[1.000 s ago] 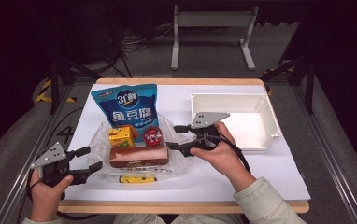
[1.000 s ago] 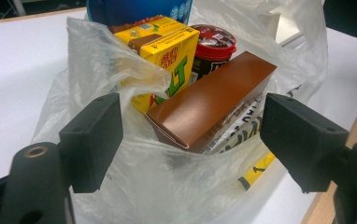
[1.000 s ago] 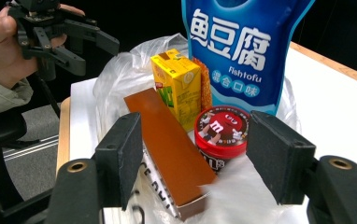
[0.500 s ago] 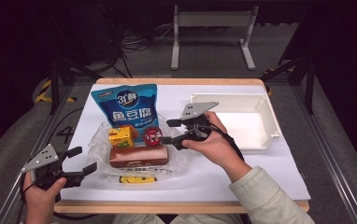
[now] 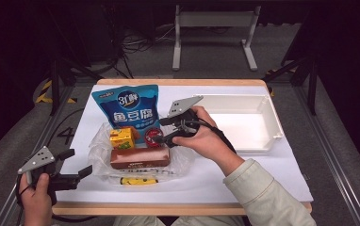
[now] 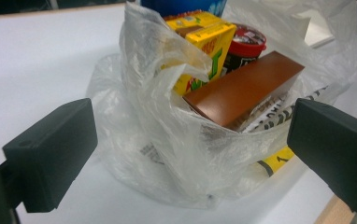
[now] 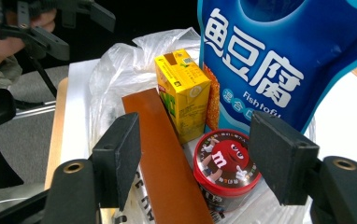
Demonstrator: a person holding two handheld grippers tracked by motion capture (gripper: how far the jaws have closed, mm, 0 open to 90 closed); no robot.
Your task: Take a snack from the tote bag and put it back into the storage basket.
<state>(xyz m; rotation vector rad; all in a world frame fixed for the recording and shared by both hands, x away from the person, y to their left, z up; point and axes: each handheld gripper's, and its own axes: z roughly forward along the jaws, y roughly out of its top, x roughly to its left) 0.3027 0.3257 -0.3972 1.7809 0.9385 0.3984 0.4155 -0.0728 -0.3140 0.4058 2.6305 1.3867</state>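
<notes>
Right gripper (image 5: 161, 131) is hovering open-jawed just over the red-lidded candy tub (image 5: 152, 136) sitting in the clear plastic bag (image 5: 180, 162) beside the yellow carton (image 5: 121, 138), while the left gripper (image 5: 77, 162), its jaws just opened wide and gripping nothing, is waiting near the bag's corner.

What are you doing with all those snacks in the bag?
A person is unpacking a clear plastic bag of snacks on a white table. The right gripper hovers open over the red-lidded candy tub, not touching it. The left gripper sits open at the bag's left, its jaws having just opened. The white tray waits empty.
</notes>
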